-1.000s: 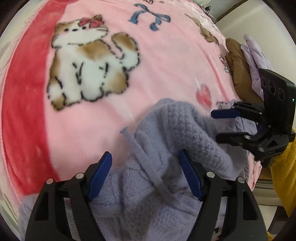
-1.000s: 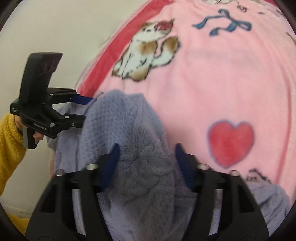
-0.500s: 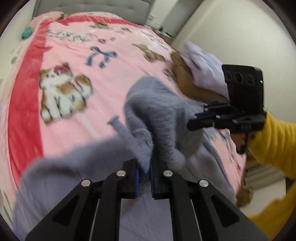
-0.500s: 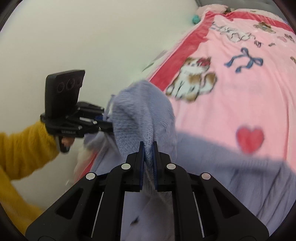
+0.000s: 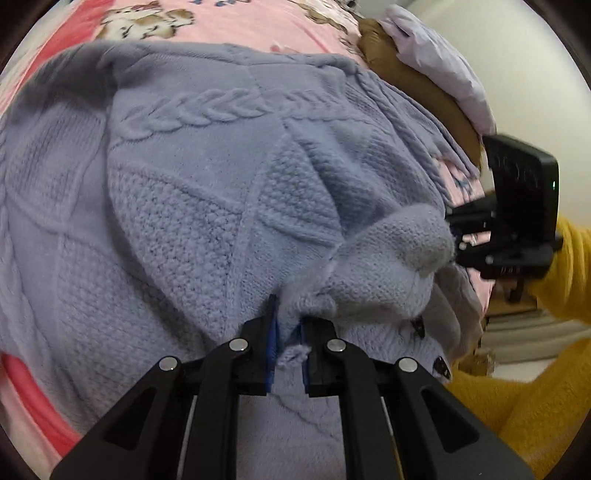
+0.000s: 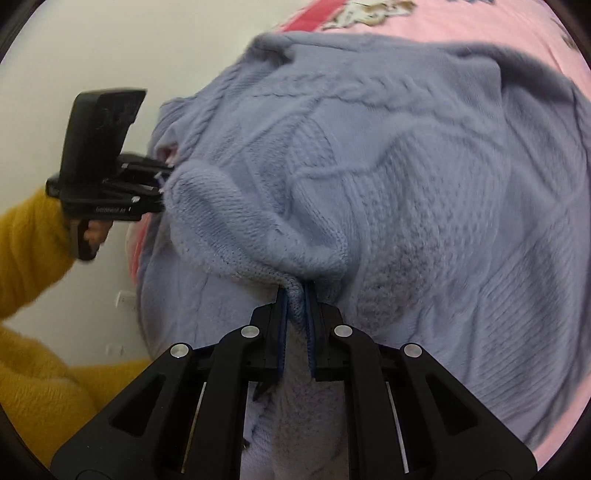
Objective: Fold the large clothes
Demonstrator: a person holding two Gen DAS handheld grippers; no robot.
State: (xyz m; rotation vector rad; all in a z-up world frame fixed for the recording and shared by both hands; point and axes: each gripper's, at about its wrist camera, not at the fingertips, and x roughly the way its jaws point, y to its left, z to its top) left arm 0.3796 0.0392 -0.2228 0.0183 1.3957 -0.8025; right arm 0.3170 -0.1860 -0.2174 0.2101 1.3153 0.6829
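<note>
A pink cartoon blanket (image 5: 258, 26) covers the bed, with the lavender knit sweater (image 5: 192, 192) spread across it. The left hand-held gripper (image 5: 288, 332) pinches a sweater fold at its tips, the knit stretching toward twelve o'clock. The right hand-held gripper (image 6: 295, 299) likewise clamps a fold, sweater spreading to one o'clock.

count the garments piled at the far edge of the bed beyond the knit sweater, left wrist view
2: a brown garment lies past the sweater, and a pale lilac one rests on top of it. More may be hidden behind the sweater or outside the view.
</note>
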